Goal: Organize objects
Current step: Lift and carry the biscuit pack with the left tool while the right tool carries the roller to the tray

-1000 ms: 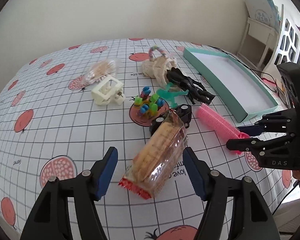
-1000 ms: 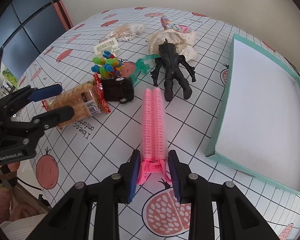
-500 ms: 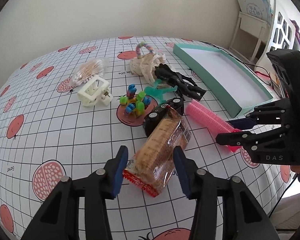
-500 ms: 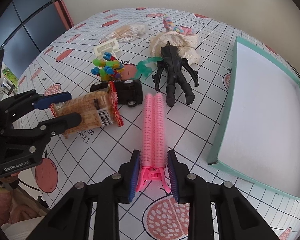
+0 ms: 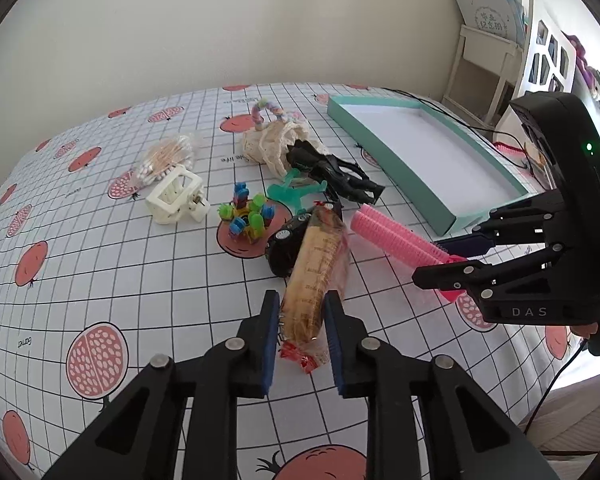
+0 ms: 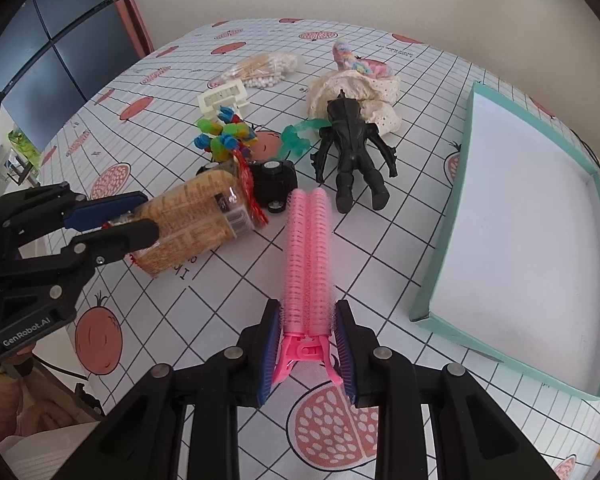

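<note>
Both grippers gripped something above the tablecloth (image 6: 400,208): the left gripper (image 5: 302,334), jaws closing, squeezed the biscuit pack (image 5: 316,272) by the toy car (image 6: 274,180); the right gripper (image 6: 308,354) clamped the pink curler (image 6: 306,256) beside the teal tray (image 6: 440,272).

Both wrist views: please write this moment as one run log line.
left tongs: closing on biscuit pack | right tongs: shut on pink hair roller clip | teal tray: nothing inside

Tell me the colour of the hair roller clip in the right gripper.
Pink, bright and uniform; the hair roller clip shows best in the right wrist view.
</note>
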### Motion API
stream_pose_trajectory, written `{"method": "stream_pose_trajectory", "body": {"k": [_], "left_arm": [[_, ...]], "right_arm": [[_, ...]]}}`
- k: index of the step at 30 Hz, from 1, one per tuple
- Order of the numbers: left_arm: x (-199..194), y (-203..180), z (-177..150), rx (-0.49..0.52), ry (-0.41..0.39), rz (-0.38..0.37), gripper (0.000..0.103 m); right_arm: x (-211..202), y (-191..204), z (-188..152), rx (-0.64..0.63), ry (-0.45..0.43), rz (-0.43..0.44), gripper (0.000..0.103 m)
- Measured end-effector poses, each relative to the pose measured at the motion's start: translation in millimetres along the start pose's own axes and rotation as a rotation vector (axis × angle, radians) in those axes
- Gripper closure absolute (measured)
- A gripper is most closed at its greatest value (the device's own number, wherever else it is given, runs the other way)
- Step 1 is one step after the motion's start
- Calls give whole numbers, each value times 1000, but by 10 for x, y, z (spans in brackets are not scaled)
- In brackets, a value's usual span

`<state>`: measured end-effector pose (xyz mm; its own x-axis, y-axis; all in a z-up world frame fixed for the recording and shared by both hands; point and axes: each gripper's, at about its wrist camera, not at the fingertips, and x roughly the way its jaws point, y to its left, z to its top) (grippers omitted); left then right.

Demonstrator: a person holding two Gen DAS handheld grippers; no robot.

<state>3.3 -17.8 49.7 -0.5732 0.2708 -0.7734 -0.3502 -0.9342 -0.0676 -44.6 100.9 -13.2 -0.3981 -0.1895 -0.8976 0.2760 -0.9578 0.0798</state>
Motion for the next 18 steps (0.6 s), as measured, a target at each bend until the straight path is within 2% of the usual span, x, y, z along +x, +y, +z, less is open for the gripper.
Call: {"method": "stream_pose_trajectory", "body": {"k": [12, 18], "left_arm": [[-285, -65, 94, 18, -56, 23, 82], [-493, -147, 306, 42, -113, 39, 82]], "right_arm": [[-282, 41, 51, -2, -52, -20, 75], [-579, -9, 145, 11, -106, -40, 74]]}}
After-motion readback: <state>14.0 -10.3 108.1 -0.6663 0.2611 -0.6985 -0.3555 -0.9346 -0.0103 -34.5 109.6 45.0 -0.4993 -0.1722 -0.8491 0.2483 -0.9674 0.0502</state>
